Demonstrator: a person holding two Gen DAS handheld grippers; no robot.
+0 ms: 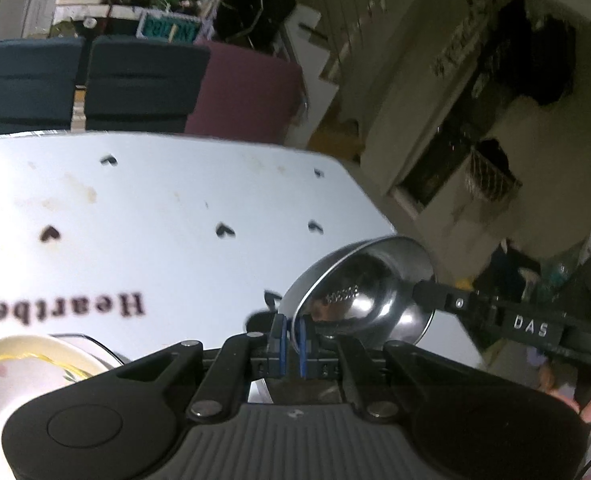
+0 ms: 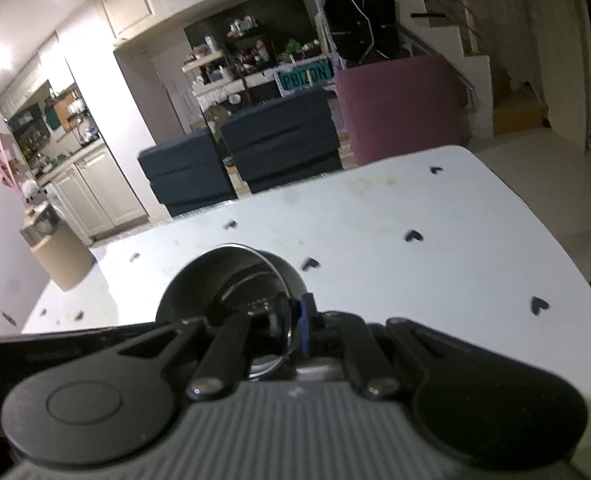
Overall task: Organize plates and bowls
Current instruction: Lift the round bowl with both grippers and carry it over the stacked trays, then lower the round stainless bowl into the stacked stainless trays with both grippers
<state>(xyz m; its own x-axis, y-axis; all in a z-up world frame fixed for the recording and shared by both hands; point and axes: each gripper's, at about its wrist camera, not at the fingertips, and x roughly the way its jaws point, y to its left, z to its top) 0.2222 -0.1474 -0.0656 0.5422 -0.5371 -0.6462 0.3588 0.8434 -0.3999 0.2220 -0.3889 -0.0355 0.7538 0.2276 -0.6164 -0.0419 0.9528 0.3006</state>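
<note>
**White table with black hearts**

The white table (image 1: 175, 200) carries scattered black heart prints (image 1: 50, 233), faint brownish stains (image 1: 83, 192) and the dark lettering "Heartbea" (image 1: 75, 309). A pale plate with a yellow rim (image 1: 23, 364) rests on it at the near left edge.
</note>
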